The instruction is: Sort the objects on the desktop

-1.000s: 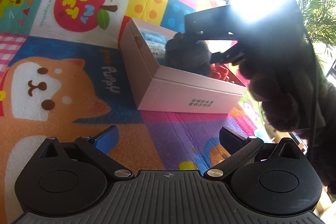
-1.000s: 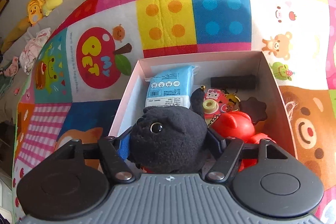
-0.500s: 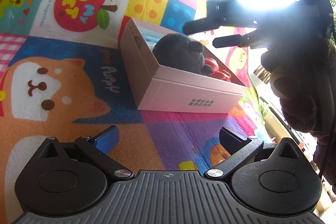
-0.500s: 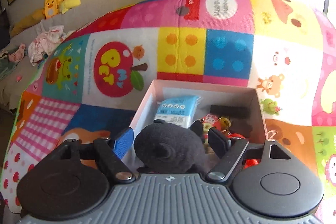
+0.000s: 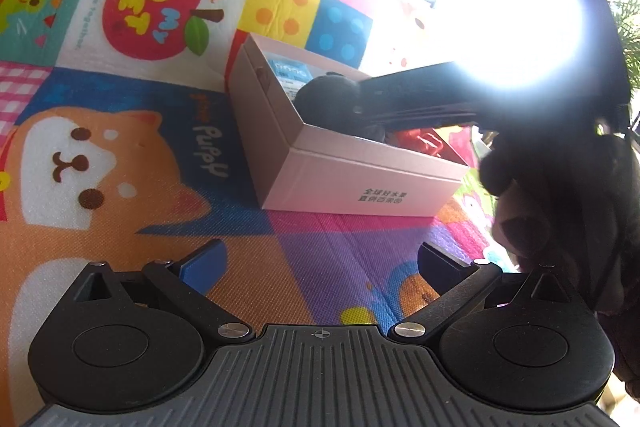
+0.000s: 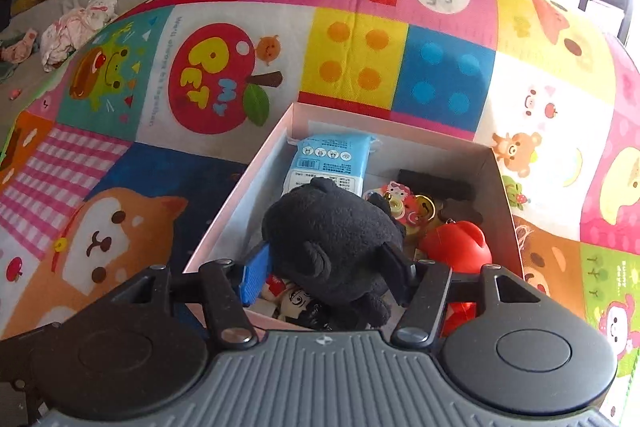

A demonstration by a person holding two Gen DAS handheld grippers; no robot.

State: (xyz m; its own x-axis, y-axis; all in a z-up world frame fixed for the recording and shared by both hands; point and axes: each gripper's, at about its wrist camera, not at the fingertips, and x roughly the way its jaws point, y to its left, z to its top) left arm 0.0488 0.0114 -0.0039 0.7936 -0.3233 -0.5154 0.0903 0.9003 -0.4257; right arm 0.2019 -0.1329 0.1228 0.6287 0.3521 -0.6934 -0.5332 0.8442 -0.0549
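My right gripper reaches into the near end of the pink box. Its jaws have just been closing, and the black plush toy sits between them, the blue pad at its left flank and the black pad at its right; both pads appear to press into the fur. The toy rests inside the box, over a small dark-haired figure at the near wall. Behind it lies a blue tissue pack; to its right are a red toy, colourful charms and a dark bar along the far wall. My left gripper hovers over the patchwork play mat, jaws wide and empty, well short of the box. From this side the right gripper crosses above the box rim, partly lost in window glare, and a gloved hand holding it fills the right edge.
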